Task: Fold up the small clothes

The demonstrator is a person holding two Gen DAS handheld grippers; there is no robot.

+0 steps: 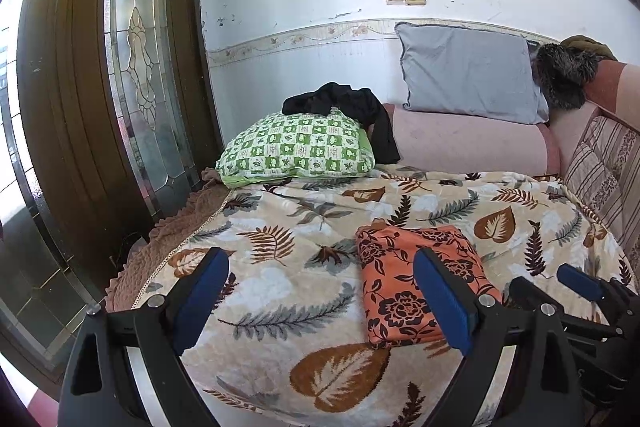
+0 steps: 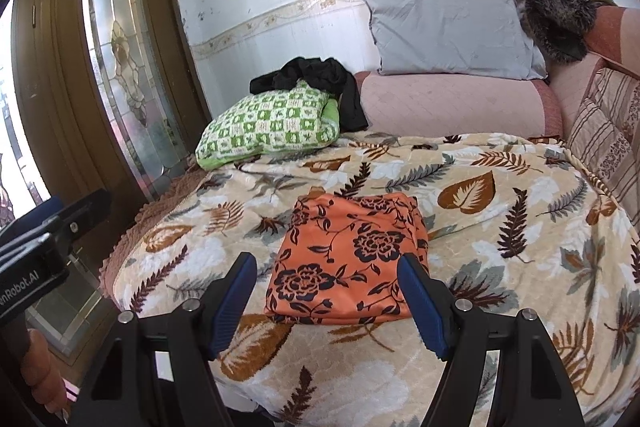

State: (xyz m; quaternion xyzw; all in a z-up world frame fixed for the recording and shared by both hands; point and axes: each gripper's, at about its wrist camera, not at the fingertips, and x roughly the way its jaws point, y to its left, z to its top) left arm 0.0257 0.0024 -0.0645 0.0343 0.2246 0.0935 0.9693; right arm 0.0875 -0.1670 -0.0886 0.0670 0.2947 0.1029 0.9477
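An orange cloth with dark flower print [image 1: 416,279] [image 2: 348,259] lies folded into a flat rectangle on the leaf-patterned blanket [image 1: 280,291] [image 2: 500,227]. My left gripper [image 1: 320,291] is open and empty, hovering above the blanket to the left of the cloth; its right finger overlaps the cloth in view. My right gripper [image 2: 328,295] is open and empty, just in front of the cloth's near edge, with the cloth seen between its fingers. The right gripper also shows at the right edge of the left wrist view [image 1: 580,287].
A green checked pillow [image 1: 296,147] [image 2: 268,127] with a black garment [image 1: 352,107] [image 2: 316,79] draped on it sits at the back. A grey cushion [image 1: 468,71] [image 2: 448,27] leans on the wall. A wooden glass door [image 1: 136,67] stands left of the bed edge.
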